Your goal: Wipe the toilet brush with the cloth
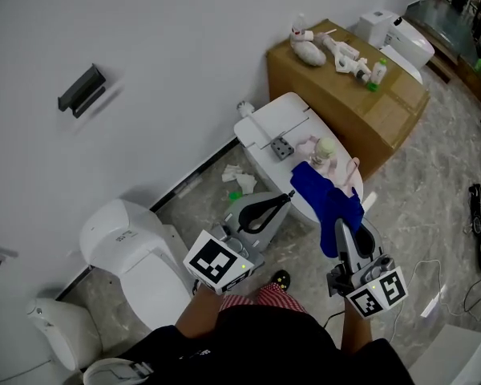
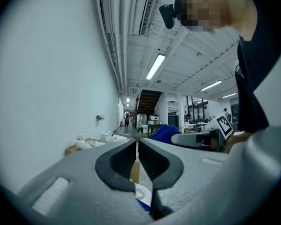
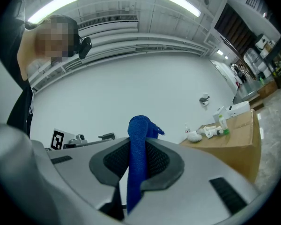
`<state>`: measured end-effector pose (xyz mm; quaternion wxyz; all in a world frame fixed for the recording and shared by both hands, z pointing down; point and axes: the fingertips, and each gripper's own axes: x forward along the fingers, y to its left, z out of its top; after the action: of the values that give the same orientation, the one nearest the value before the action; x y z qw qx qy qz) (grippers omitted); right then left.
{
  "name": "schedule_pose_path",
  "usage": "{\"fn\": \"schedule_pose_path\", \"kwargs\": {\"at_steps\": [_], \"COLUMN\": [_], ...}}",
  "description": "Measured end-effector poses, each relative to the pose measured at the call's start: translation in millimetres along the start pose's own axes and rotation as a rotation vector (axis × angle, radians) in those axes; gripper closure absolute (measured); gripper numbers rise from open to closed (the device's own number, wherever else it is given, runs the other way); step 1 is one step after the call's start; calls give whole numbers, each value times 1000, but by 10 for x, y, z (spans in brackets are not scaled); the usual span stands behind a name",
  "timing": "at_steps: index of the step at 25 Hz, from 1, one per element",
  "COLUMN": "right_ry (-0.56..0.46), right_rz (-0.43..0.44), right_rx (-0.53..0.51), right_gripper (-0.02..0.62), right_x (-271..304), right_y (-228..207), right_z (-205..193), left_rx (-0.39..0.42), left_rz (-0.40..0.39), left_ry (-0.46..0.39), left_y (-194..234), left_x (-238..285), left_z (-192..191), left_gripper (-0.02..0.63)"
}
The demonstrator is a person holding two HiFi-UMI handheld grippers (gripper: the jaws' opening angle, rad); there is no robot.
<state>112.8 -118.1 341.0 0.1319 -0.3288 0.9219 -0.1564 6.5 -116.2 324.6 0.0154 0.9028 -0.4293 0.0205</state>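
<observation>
Head view: the right gripper (image 1: 342, 229) is clamped on the blue cloth (image 1: 325, 203), which hangs limp just in front of the box (image 1: 345, 95). Soft and light, it likely grips best at a bunched fold. The left gripper (image 1: 284, 199) is beside it. A pale thing (image 1: 325, 155) between cloth and box may be the brush, probably stiff and best held by its handle.

Left gripper view: jaws together, a tan sliver in the slit.

Right gripper view: cloth squeezed between the jaws. No legible writing.

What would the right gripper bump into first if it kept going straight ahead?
Probably the white wall. The right gripper, jaws shut on the blue cloth, points at it, and nothing else shows in between, though depth is hard to judge.
</observation>
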Motion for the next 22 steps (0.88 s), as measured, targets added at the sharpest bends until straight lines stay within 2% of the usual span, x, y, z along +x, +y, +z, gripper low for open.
{"fn": "schedule_pose_path", "kwargs": {"at_steps": [11,22], "right_ry": [7,23], "right_rz": [-30,-89], "right_rx": [26,39], "right_gripper": [532,532], "right_x": [-68,-7], "right_y": [-425,-660], "right_z": [-155,-522], "left_rx": [13,-3], "left_rz": [112,102], "left_ry": [85,135], "left_y": [86,289], "left_x": [108,230], "left_z": [-301,-817], "left_gripper": [598,598]}}
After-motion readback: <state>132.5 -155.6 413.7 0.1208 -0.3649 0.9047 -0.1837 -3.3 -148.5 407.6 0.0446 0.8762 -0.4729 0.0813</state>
